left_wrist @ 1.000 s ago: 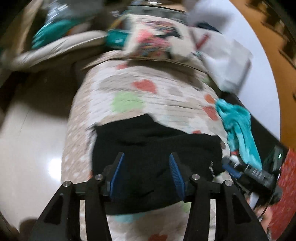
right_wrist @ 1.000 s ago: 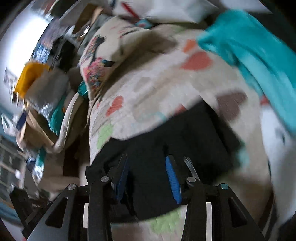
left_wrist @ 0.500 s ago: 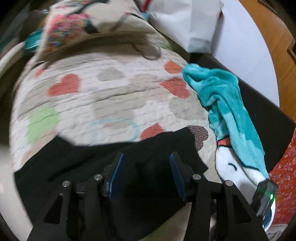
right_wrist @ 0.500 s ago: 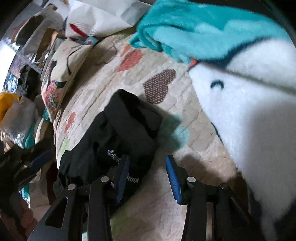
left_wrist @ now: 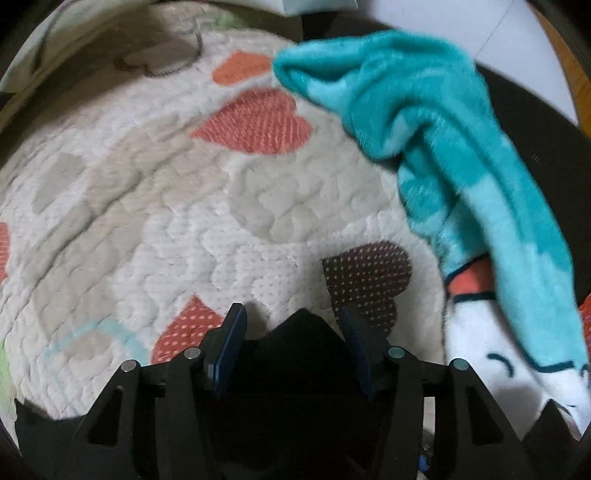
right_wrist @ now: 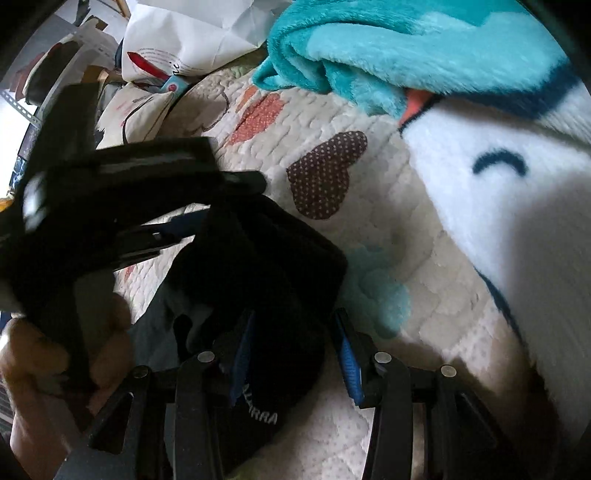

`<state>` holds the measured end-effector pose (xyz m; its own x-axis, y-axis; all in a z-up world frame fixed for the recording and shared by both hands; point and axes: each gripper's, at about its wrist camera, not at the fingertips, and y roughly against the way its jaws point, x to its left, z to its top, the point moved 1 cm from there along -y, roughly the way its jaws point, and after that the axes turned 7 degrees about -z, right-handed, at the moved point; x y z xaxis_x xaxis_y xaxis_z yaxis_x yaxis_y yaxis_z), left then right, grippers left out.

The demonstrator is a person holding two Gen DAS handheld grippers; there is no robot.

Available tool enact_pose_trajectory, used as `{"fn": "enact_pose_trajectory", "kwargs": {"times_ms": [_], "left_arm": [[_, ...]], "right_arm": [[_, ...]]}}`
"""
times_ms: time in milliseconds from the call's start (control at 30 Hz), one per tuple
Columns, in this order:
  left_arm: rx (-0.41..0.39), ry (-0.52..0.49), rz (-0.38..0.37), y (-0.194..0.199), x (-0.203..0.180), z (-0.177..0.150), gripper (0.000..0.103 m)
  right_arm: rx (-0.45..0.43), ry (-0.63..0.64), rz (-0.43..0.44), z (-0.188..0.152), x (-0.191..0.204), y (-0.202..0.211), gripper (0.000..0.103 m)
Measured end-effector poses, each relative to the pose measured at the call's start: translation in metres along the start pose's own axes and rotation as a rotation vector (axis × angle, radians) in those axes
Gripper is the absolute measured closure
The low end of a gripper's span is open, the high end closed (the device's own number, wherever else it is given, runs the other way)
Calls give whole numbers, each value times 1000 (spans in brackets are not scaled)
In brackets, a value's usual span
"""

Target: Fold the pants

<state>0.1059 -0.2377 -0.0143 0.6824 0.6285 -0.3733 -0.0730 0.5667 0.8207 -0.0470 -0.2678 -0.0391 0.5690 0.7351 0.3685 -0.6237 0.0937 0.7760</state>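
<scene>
The black pants (right_wrist: 266, 266) lie bunched on a quilted bed cover (left_wrist: 184, 206) with heart patches. In the left wrist view a peak of the black fabric (left_wrist: 299, 350) rises between the open fingers of my left gripper (left_wrist: 293, 325). In the right wrist view my right gripper (right_wrist: 293, 332) is open, low over the pants' edge with white lettering (right_wrist: 260, 415). The left gripper (right_wrist: 207, 206) also shows there, at the pants' far corner, held by a hand (right_wrist: 44, 373).
A teal and white plush blanket (left_wrist: 443, 147) lies along the right side of the bed, also in the right wrist view (right_wrist: 424, 48). A white paper bag (right_wrist: 192, 33) and cushions sit at the far end.
Both grippers have dropped closer to the pants' right end. The left gripper now has a raised peak of fabric between its fingers and appears in the right wrist view.
</scene>
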Motion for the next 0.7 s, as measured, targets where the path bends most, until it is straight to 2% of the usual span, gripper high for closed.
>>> {"fn": "enact_pose_trajectory", "kwargs": {"times_ms": [33, 67, 100, 133, 167, 233, 300, 433, 700], "left_arm": [[12, -15, 17, -4, -2, 0, 50], [15, -38, 38, -4, -5, 0, 58], [13, -50, 40, -3, -8, -1, 66], [14, -59, 21, -2, -11, -1, 86], [12, -67, 6, 1, -14, -2, 88], [-9, -97, 27, 10, -21, -4, 89], [-28, -95, 21, 21, -23, -6, 89], [-90, -57, -17, 55, -15, -12, 89], [-308, 157, -140, 163, 49, -58, 89]], "right_arm": [[-3, 1, 2, 1, 1, -1, 56], [-5, 6, 4, 1, 2, -1, 54], [2, 15, 10, 2, 3, -2, 54], [14, 22, 22, 3, 5, -3, 57], [26, 26, 37, 4, 5, -3, 61], [45, 51, 62, 6, 10, -1, 76], [32, 91, 71, 6, 17, 6, 79], [-5, 159, 109, 5, 33, 23, 82], [-80, 392, 218, -17, 98, 69, 82]]}}
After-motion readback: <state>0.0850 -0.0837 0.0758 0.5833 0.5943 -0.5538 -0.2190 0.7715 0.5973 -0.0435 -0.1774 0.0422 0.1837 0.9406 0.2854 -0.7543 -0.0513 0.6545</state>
